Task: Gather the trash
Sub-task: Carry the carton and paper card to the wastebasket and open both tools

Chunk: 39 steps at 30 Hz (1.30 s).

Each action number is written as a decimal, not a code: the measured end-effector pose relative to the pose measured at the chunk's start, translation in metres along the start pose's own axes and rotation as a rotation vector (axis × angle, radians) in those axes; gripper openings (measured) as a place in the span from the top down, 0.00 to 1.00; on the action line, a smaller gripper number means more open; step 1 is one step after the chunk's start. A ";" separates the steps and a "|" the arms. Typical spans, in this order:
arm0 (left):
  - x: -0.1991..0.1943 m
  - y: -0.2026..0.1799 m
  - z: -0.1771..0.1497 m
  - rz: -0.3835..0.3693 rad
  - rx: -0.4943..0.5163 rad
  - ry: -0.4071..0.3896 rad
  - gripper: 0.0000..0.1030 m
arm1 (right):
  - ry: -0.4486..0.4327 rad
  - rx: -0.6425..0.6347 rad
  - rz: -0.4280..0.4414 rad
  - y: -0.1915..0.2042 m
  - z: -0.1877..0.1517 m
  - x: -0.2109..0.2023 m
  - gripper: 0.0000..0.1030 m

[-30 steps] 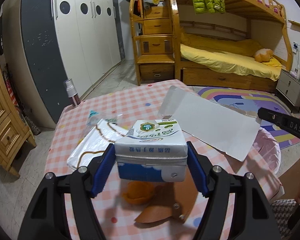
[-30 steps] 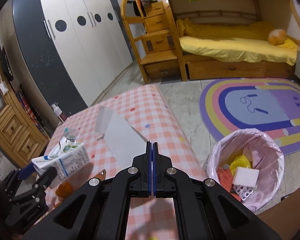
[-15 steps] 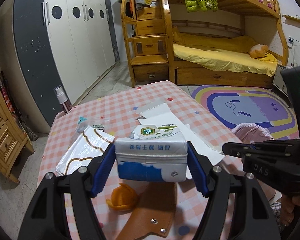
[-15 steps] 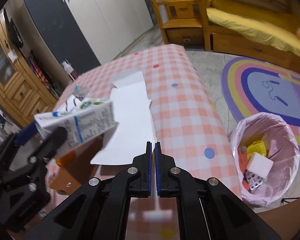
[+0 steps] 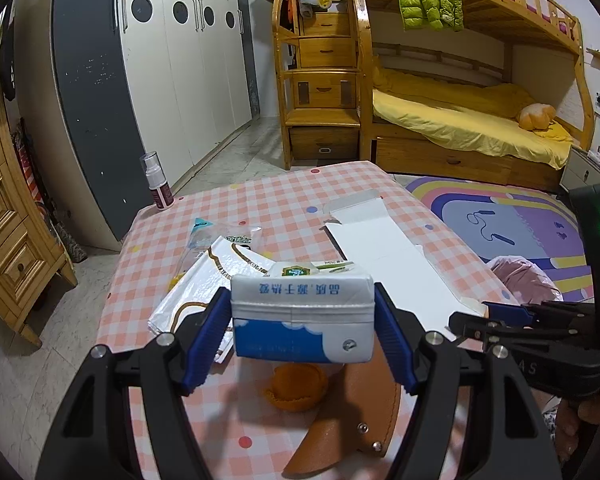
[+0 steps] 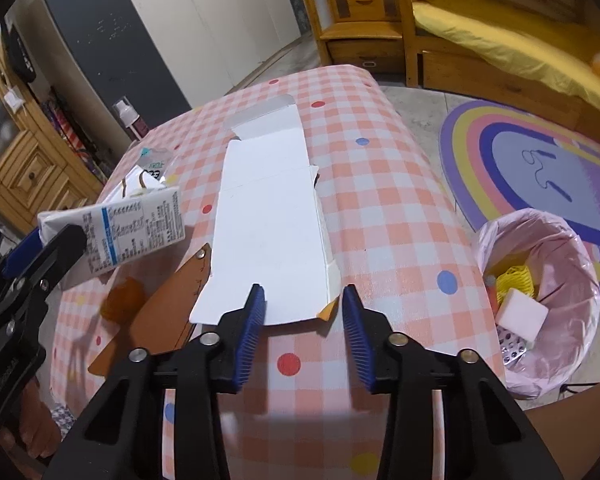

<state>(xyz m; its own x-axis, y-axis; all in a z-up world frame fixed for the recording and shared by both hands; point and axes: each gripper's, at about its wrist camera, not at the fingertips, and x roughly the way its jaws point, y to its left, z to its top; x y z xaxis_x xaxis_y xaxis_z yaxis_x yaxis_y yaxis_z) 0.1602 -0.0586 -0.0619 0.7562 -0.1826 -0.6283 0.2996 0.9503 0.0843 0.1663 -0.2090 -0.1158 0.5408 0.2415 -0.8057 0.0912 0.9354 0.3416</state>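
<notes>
My left gripper (image 5: 302,320) is shut on a white and blue milk carton (image 5: 302,320) and holds it above the checked table (image 5: 260,200); the carton also shows in the right wrist view (image 6: 120,228). My right gripper (image 6: 304,316) is open, just above the near edge of a flattened white cardboard box (image 6: 268,232) lying on the table; the box also shows in the left wrist view (image 5: 388,256). A pink-lined trash bin (image 6: 540,300) with some trash inside stands on the floor to the right of the table.
An orange peel (image 5: 296,386), a brown leather sheath (image 5: 348,412), a white wrapper (image 5: 212,276) and a clear plastic bag (image 5: 208,232) lie on the table. A spray bottle (image 5: 158,182) stands at its far left corner. A bunk bed (image 5: 460,120) and rainbow rug (image 6: 540,152) are beyond.
My right gripper has opened and let go of the white cardboard, which now lies flat on the table. My left gripper still holds the carton, little moved.
</notes>
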 end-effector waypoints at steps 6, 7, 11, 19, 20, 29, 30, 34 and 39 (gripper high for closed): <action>0.001 0.001 0.000 0.003 0.000 -0.001 0.34 | -0.071 0.009 0.016 -0.002 0.004 -0.012 0.96; 0.000 0.001 0.000 0.003 -0.001 -0.002 0.34 | -0.108 0.015 0.018 -0.004 0.004 -0.020 0.97; -0.003 -0.003 0.000 -0.016 -0.005 -0.017 0.34 | -0.229 0.080 0.031 -0.022 0.008 -0.046 1.00; -0.009 -0.047 0.004 -0.113 0.062 -0.061 0.34 | -0.319 0.142 -0.011 -0.053 0.012 -0.080 1.00; -0.009 -0.054 0.005 -0.127 0.069 -0.067 0.34 | -0.329 0.143 -0.017 -0.055 0.011 -0.083 1.00; -0.001 -0.110 0.013 -0.238 0.110 -0.093 0.34 | -0.393 0.217 -0.075 -0.101 0.002 -0.119 1.00; 0.000 -0.116 0.014 -0.249 0.116 -0.096 0.34 | -0.397 0.230 -0.088 -0.109 -0.002 -0.123 1.00; 0.004 -0.148 0.017 -0.304 0.143 -0.111 0.34 | -0.407 0.285 -0.147 -0.144 -0.019 -0.135 1.00; 0.013 -0.193 0.017 -0.377 0.187 -0.109 0.34 | -0.398 0.356 -0.236 -0.185 -0.042 -0.140 1.00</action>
<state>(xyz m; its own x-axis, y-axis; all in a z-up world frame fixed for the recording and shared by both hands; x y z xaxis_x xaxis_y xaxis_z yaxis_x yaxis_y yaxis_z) 0.1221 -0.2489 -0.0736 0.6277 -0.5437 -0.5571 0.6594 0.7517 0.0094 0.0387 -0.4049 -0.0859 0.7382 -0.1429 -0.6593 0.4853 0.7914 0.3718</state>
